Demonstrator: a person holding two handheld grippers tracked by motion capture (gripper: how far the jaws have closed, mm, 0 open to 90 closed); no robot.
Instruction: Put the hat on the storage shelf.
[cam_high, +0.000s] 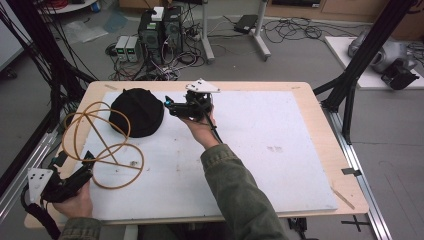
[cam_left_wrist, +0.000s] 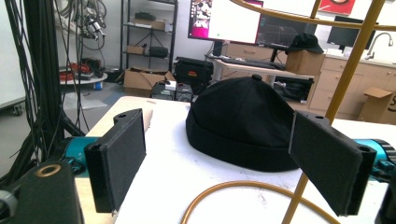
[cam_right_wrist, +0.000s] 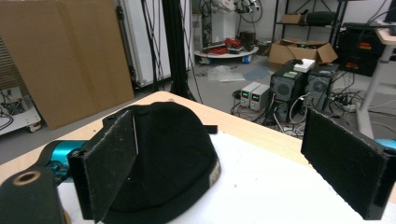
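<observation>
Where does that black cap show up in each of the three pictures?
High view: the black cap lies on the white mat's upper left, beside the gold wire stand.
Left gripper view: the cap sits at centre, beyond the open jaws, a gold rod to its right.
Right gripper view: the cap is at lower left, partly behind the left jaw.
Shared landmark: the white mat under the cap.

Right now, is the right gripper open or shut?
Open. In the right gripper view its two black jaws stand wide apart, and the black cap lies on the table between and beyond them, not clamped by the right gripper.
</observation>
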